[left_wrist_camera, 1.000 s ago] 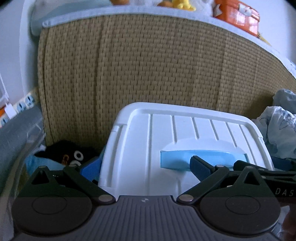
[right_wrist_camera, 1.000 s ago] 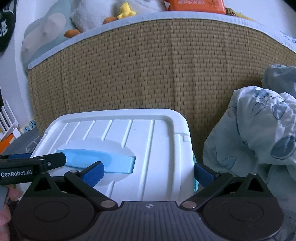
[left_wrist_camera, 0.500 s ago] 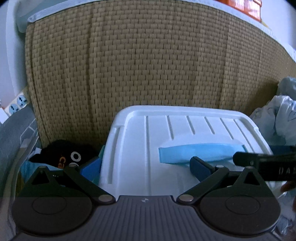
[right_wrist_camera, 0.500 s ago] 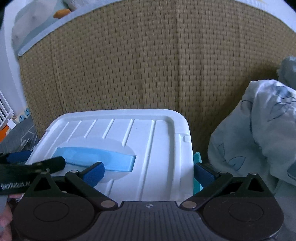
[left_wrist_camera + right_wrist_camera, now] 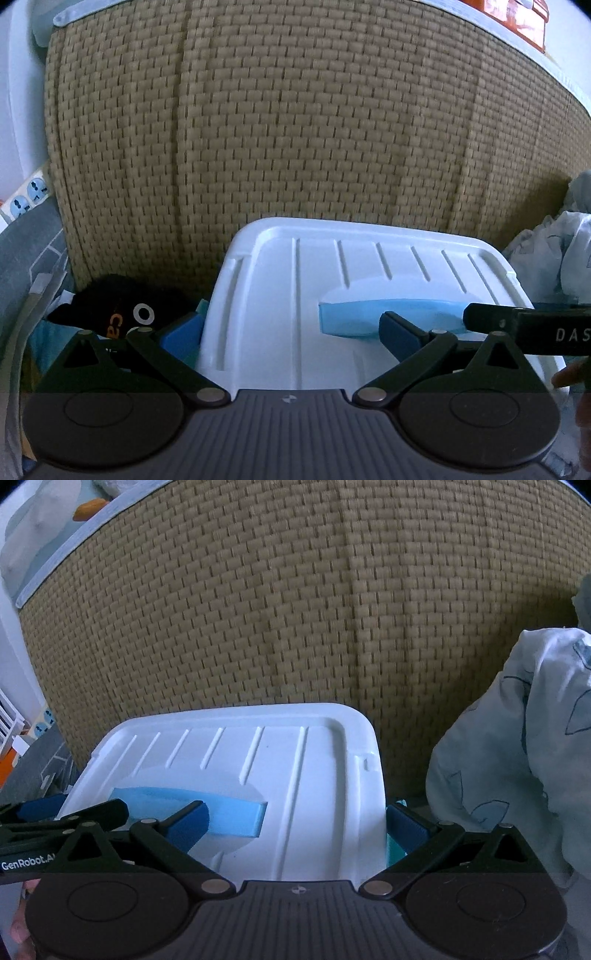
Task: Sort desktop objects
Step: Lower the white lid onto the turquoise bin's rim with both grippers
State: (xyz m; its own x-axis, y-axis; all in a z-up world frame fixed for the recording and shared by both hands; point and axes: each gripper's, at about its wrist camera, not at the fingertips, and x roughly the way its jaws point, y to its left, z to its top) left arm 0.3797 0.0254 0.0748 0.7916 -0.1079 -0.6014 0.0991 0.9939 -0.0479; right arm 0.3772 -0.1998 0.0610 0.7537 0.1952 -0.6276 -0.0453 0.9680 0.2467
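Observation:
A white storage box lid [image 5: 332, 288] with a light blue handle [image 5: 388, 317] fills the lower middle of both views; it also shows in the right wrist view [image 5: 288, 782], with its handle [image 5: 221, 812]. My left gripper [image 5: 291, 334] is open, one blue finger [image 5: 181, 332] past the lid's left edge and the other on the handle. My right gripper [image 5: 299, 825] is open, its left finger [image 5: 188, 825] on the handle and its right finger past the lid's right edge. Each gripper's side shows in the other's view.
A tall woven tan panel [image 5: 295, 129] stands right behind the box. A black plush toy [image 5: 118, 310] lies left of the box. Crumpled pale blue patterned cloth [image 5: 517, 757] lies to the right. A power strip [image 5: 29, 192] and grey mat are at far left.
Both grippers and the box have moved closer to the woven panel and lower; the items on top of the panel have slid out of view. Both grippers keep straddling the lid.

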